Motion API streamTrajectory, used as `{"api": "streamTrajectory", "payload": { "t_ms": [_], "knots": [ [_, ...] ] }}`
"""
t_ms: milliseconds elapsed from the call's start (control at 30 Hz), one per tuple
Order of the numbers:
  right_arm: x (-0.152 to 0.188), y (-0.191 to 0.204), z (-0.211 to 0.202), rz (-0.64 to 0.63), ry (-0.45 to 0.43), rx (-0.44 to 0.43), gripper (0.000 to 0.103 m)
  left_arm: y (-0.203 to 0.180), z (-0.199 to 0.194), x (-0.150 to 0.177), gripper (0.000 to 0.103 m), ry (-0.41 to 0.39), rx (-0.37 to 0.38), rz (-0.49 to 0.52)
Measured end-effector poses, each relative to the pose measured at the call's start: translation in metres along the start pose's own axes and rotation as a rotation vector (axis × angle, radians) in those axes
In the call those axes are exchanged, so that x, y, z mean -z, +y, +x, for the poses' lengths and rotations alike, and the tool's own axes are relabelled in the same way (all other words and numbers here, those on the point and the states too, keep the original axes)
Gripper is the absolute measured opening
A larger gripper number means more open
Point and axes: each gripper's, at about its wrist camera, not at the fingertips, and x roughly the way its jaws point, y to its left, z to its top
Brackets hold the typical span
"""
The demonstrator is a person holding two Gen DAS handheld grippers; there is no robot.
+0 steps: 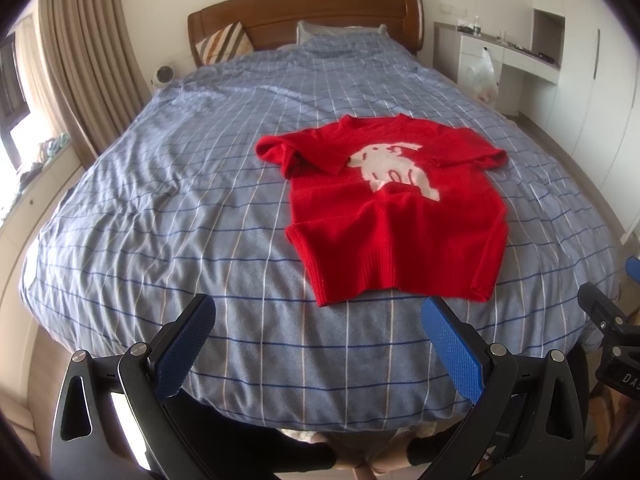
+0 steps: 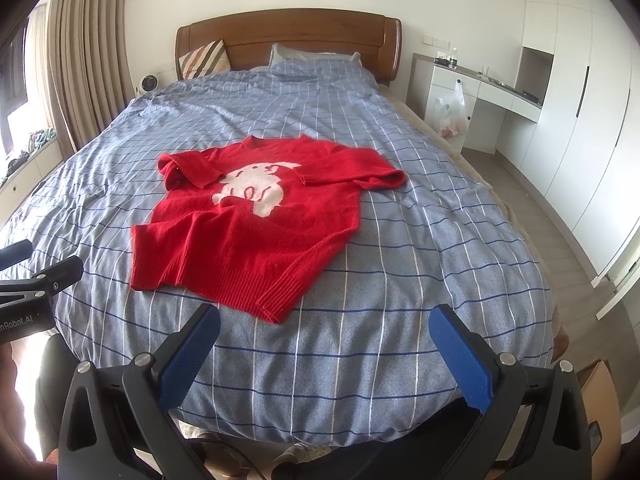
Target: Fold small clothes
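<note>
Two tools: left tool (image 1: pixel 318 312) and right tool (image 2: pixel 324 322) both spread, empty.
Sweater (image 2: pixel 248 216): ahead on bed (image 2: pixel 400 280), hem nearest, neck toward headboard; nearer left tool.

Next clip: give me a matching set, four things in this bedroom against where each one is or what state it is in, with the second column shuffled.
Things:
1. red sweater
2. striped cushion
3. white plastic bag
4. left hand-held gripper

Places or states:
A. propped against the wooden headboard
B. open, hovering off the foot of the bed
C. hanging at the white desk
D. spread on the checked bedcover, one sleeve folded inward

Pairs: 1-D, 2-A, 3-C, 4-B
</note>
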Motion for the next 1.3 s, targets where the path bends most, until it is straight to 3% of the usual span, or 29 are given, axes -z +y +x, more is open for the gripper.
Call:
{"api": "streamTrajectory", "payload": {
  "t_ms": [1300],
  "knots": [
    [0.008,0.006,0.004,-0.001,0.010,-0.004,0.103,0.002,0.009,0.012,0.103,0.008,0.005,-0.006]
  ]
}}
